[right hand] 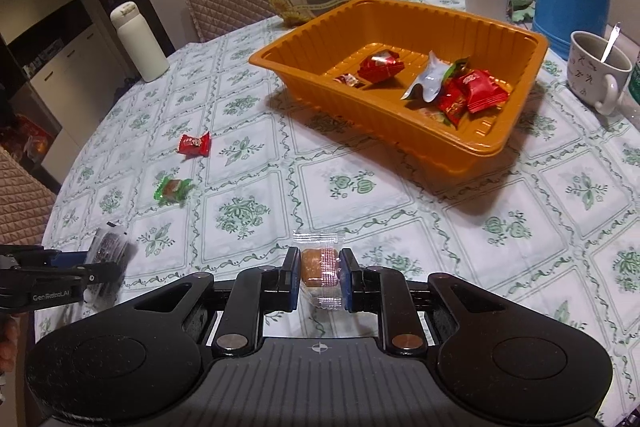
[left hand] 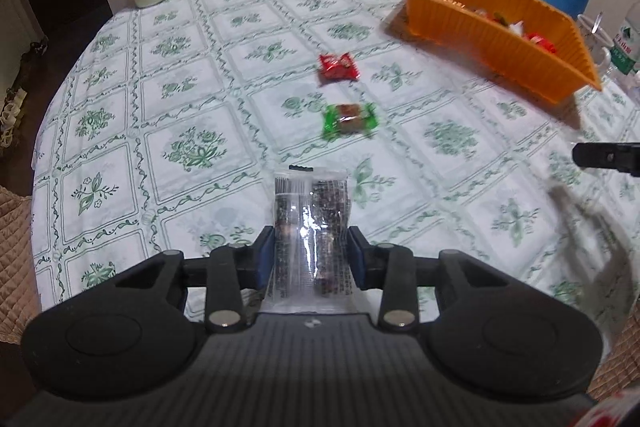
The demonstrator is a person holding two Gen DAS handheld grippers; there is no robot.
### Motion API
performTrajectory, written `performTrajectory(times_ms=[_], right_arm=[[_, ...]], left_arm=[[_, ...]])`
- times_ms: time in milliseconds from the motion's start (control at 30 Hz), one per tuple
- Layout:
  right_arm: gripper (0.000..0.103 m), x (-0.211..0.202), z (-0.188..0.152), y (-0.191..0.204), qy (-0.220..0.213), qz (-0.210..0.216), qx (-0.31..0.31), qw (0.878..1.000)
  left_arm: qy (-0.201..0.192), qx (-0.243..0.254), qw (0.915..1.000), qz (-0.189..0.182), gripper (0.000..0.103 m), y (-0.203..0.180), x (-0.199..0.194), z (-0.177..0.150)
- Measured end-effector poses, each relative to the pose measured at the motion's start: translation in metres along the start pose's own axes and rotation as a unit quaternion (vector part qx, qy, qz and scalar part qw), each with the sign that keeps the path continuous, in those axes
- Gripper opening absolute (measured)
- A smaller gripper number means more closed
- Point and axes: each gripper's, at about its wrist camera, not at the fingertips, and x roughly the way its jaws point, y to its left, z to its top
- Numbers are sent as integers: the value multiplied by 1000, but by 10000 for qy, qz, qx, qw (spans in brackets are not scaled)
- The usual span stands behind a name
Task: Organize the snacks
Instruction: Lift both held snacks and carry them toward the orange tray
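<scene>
Dark seaweed-like snack packet (left hand: pixel 310 227) clamped upright in left gripper (left hand: pixel 311 251); clear-wrapped golden pastry (right hand: pixel 321 269) pinched in right gripper (right hand: pixel 320 277), both above floral tablecloth (right hand: pixel 400 195); orange tray (right hand: pixel 472 143) beyond holds red candies (right hand: pixel 482 89)

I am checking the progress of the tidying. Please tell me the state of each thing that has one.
Left tongs: shut on dark snack packet.
Right tongs: shut on clear-wrapped cake.
Orange tray: partly filled with snacks.
Red candy: loose on the table.
Green candy: loose on the table.
Patterned mug: upright, spoon inside.
</scene>
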Motion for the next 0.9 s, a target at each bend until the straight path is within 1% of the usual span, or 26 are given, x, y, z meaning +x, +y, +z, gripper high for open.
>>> performTrajectory(times_ms=[200,367,500,667,800,900], right_arm=[[20,-15,1,-7,-125,70,-22,9999],[20,-28,10,-15,-276,123,-51,9995],[20,-38,25,-26,-468,110,-58,9988],[20,-44,50,-42,-737,69,-54,9972],[20,-43,69,-53,-879,55,-88,9961],[20,-39,81,-62,-938,67,-73,9955]], left_arm=[[-192,-12,9997,-136,34,-20,-20,11],[-458,97,9984,-315,34,-42,-36,32],[-695,287,9963,-425,34,-63,-41,56],[-976,529,9919,-613,34,-92,-38,90],[-1119,556,9889,-810,34,-115,-28,122],[-1193,571,9876,-846,34,-131,-20,144]])
